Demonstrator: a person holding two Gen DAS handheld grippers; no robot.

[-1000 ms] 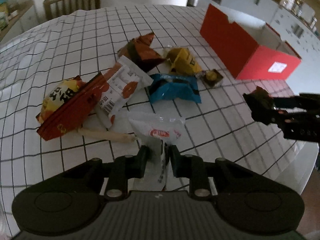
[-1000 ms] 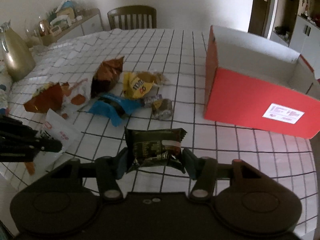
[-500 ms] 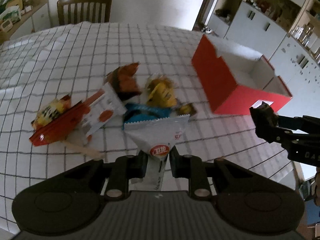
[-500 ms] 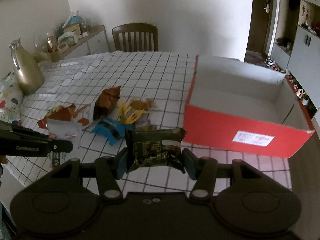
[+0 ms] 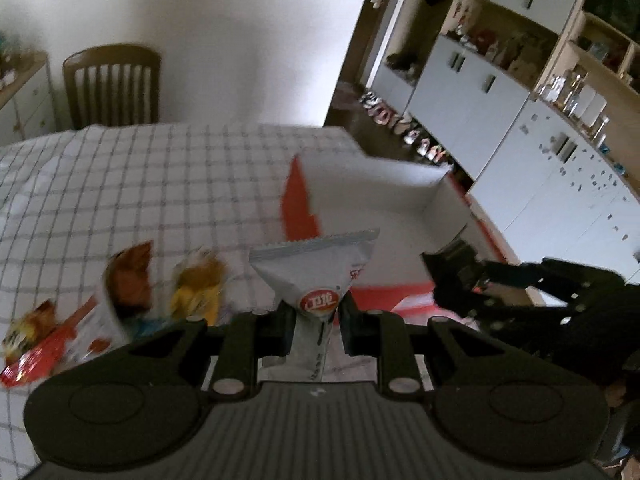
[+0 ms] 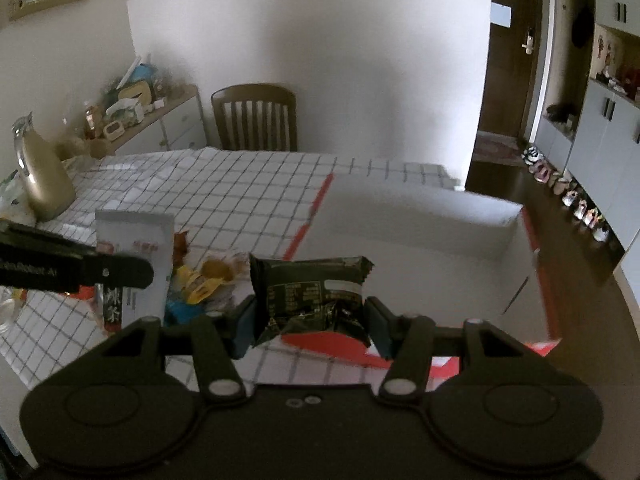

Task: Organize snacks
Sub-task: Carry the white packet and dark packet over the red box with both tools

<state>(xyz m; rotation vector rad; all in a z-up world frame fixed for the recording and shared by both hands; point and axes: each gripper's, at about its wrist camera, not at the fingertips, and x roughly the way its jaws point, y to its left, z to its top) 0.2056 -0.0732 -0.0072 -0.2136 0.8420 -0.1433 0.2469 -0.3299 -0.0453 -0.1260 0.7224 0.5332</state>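
Note:
My left gripper (image 5: pixel 314 322) is shut on a white snack packet with a red logo (image 5: pixel 316 268) and holds it raised above the table. It also shows in the right wrist view (image 6: pixel 134 240). My right gripper (image 6: pixel 310 322) is shut on a dark green snack packet (image 6: pixel 310 294), lifted near the red box (image 6: pixel 420 220), which is open with a white inside. The box shows in the left wrist view (image 5: pixel 380 184) too. Several snacks lie on the checked tablecloth: a brown packet (image 5: pixel 134 276), a yellow packet (image 5: pixel 198 288) and a red-orange packet (image 5: pixel 36 348).
A wooden chair (image 6: pixel 256 118) stands at the table's far side. A gold jug (image 6: pixel 42 180) stands at the table's left edge. A sideboard with clutter (image 6: pixel 136 116) is at the left wall. Cabinets (image 5: pixel 520 120) and a row of shoes line the right.
Both grippers have risen with their packets and swung towards the red box. The white packet left the table about a second ago.

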